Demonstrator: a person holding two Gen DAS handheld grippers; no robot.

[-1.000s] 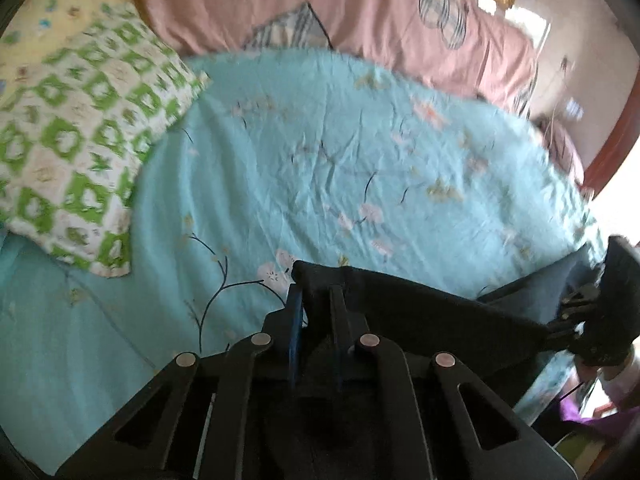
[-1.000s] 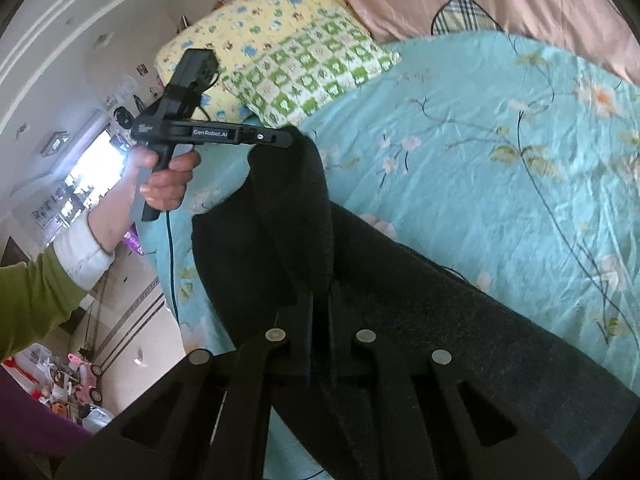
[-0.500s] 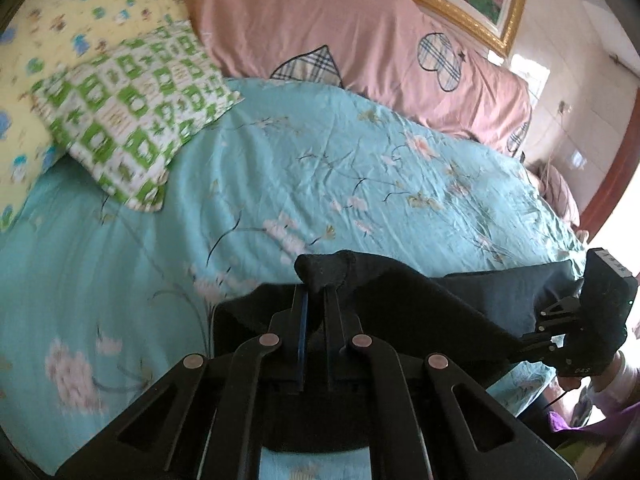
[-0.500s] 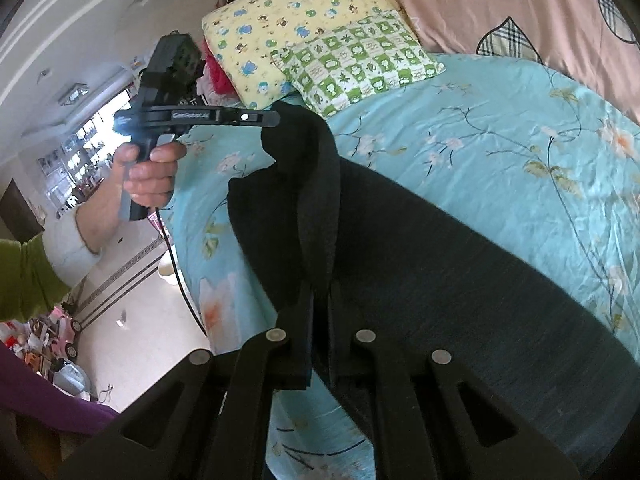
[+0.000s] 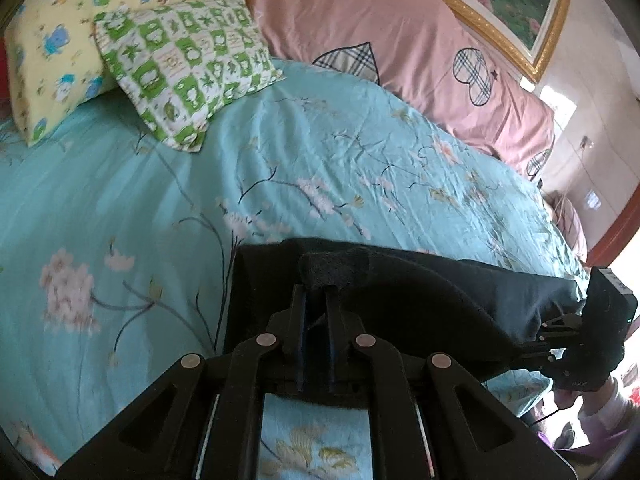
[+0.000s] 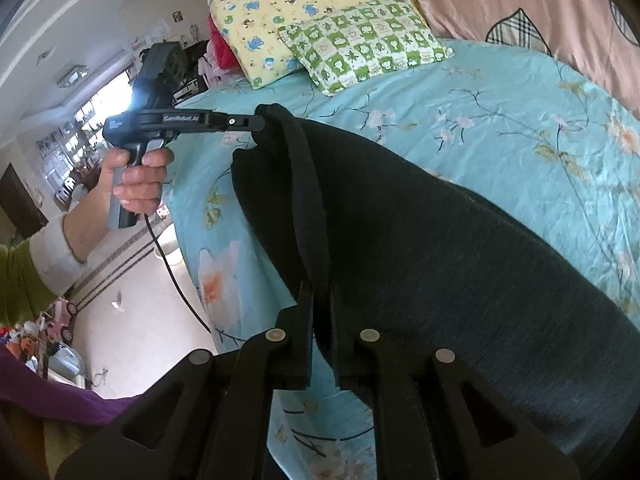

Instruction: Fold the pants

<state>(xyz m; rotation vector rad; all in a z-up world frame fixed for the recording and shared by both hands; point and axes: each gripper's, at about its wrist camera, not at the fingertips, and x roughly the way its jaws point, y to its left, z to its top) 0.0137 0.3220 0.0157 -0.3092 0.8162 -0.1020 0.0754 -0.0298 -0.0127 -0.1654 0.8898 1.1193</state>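
We have the black pants (image 6: 420, 240) spread on the turquoise bed sheet (image 5: 280, 152), near the bed's front edge, with the 2 pillows (image 5: 180, 68) well apart at about 11 o'clock in the left wrist view. The left gripper (image 5: 316, 280) is narrowed onto a bunched fold of the waistband edge, pads pressing the cloth. The right gripper (image 6: 320, 284) is likewise pinched on the same thick edge, which runs as a raised ridge from its fingers toward 11 o'clock, up to the left gripper's tip.

We judge the fabric as soft, fairly thick and knit-like, with a matte, slightly fuzzy face. It should not slip in the pads, but it will sag and drape wherever we do not hold it. It looks light enough for 2 pinches to carry, and nothing about it is fragile.

The hemmed edge is the best hold: doubled cloth gives the pads bulk. Gripping both corners of that edge keeps it taut; a single-layer pinch mid-panel would likely bunch.
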